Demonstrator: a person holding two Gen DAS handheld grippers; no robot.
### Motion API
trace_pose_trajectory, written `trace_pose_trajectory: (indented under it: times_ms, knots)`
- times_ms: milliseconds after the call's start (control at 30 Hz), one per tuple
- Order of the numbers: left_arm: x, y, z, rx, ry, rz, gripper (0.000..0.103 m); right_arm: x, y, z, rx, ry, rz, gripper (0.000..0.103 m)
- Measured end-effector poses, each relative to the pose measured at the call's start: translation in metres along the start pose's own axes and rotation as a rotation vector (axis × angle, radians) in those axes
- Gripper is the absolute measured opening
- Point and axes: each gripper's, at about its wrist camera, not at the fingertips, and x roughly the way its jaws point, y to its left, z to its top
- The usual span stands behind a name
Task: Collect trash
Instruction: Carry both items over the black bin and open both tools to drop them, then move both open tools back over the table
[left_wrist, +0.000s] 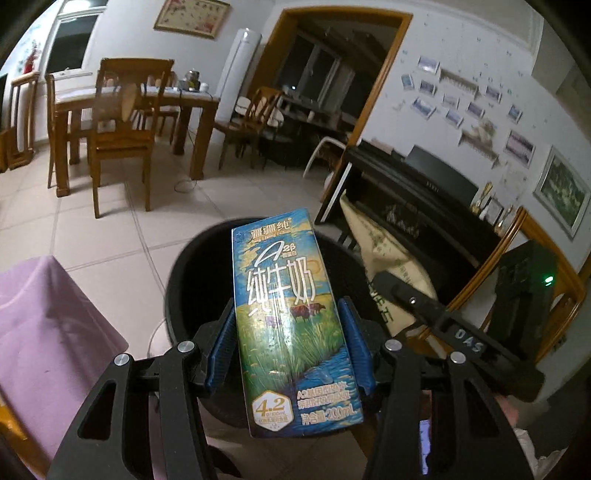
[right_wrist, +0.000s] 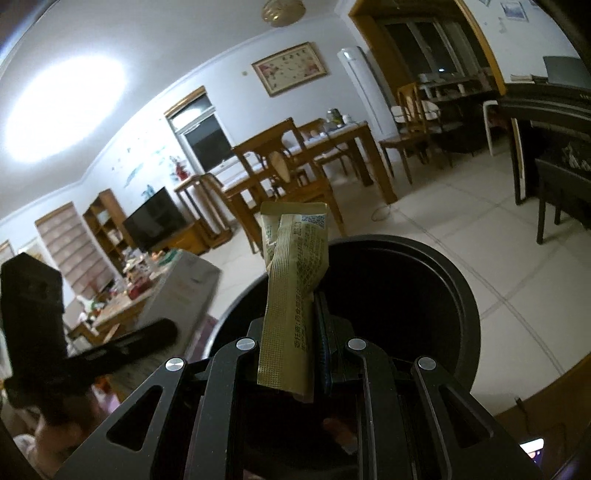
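My left gripper (left_wrist: 291, 314) is shut on a blue and green milk carton (left_wrist: 291, 317), held upright above the open black trash bin (left_wrist: 181, 280). My right gripper (right_wrist: 295, 306) is shut on a crumpled olive-gold sachet (right_wrist: 291, 280), held over the near rim of the same black bin (right_wrist: 454, 295). The sachet also shows in the left wrist view (left_wrist: 391, 266), with the right gripper's black body (left_wrist: 458, 332) just right of the carton. The bin's inside is dark and I cannot see its contents.
A purple cloth-covered surface (left_wrist: 48, 332) lies left of the bin. A wooden dining table with chairs (left_wrist: 122, 118) stands across the tiled floor. A black piano (left_wrist: 424, 199) is at the right. A cluttered low table (right_wrist: 140, 291) sits at left in the right wrist view.
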Motion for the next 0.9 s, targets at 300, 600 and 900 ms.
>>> trace_pose_trajectory:
  times_ms: [300,600,900]
  knots:
    - [0.006,-0.014,0.006,0.089,-0.016,0.097,0.094,-0.008,0.014,-0.013,0.004,-0.064,-0.014,0.078]
    - [-0.028,-0.017,-0.002,0.125,-0.126,0.092,0.098,-0.034,0.021,-0.024,0.009,-0.099,0.007,0.090]
    - [-0.087,0.003,-0.034,0.100,-0.232,0.109,0.098,-0.041,0.062,-0.027,-0.042,-0.097,0.046,0.090]
